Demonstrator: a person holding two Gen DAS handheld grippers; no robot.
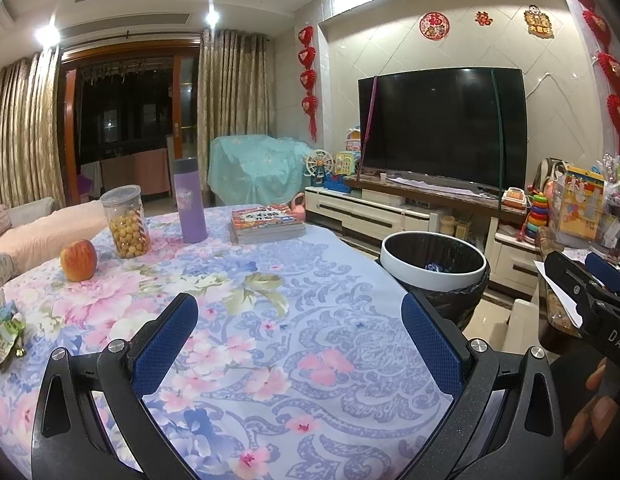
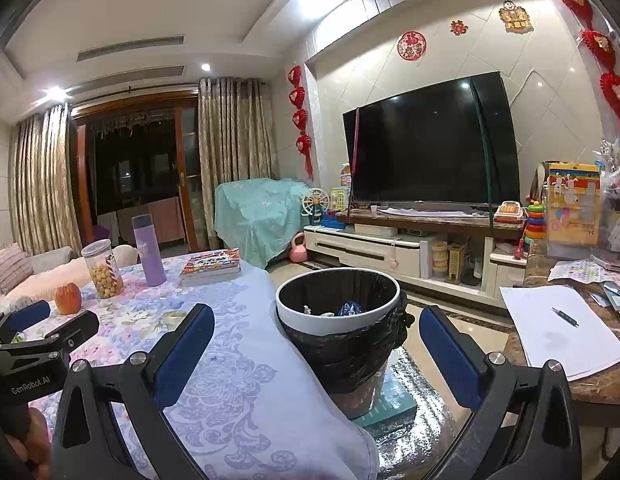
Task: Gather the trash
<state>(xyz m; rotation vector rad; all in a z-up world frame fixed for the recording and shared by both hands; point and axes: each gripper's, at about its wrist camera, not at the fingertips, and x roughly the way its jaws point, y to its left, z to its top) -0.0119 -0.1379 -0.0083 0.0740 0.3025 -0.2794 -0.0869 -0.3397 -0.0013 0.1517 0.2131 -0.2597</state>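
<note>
A white-rimmed trash bin (image 2: pixel 337 322) with a black liner stands just off the right edge of the floral-clothed table (image 1: pixel 310 320). It holds a blue crumpled piece (image 2: pixel 349 308) and white scraps (image 2: pixel 310 310). Crumpled green and yellow wrappers (image 1: pixel 4 332) lie on the cloth at the far left. My left gripper (image 1: pixel 300 340) hangs open over the middle of the table, empty, with the wrappers to its left. My right gripper (image 2: pixel 317 352) is open and empty, and the bin sits between and beyond its fingers. The bin (image 1: pixel 433 264) also shows at the right of the left wrist view.
On the table stand an apple (image 1: pixel 78 260), a jar of snack balls (image 1: pixel 126 222), a purple bottle (image 1: pixel 188 200) and stacked books (image 1: pixel 266 224). A side table (image 2: pixel 589 392) at the right carries paper sheets and a pen (image 2: pixel 565 317). A TV cabinet (image 2: pixel 389 248) stands behind.
</note>
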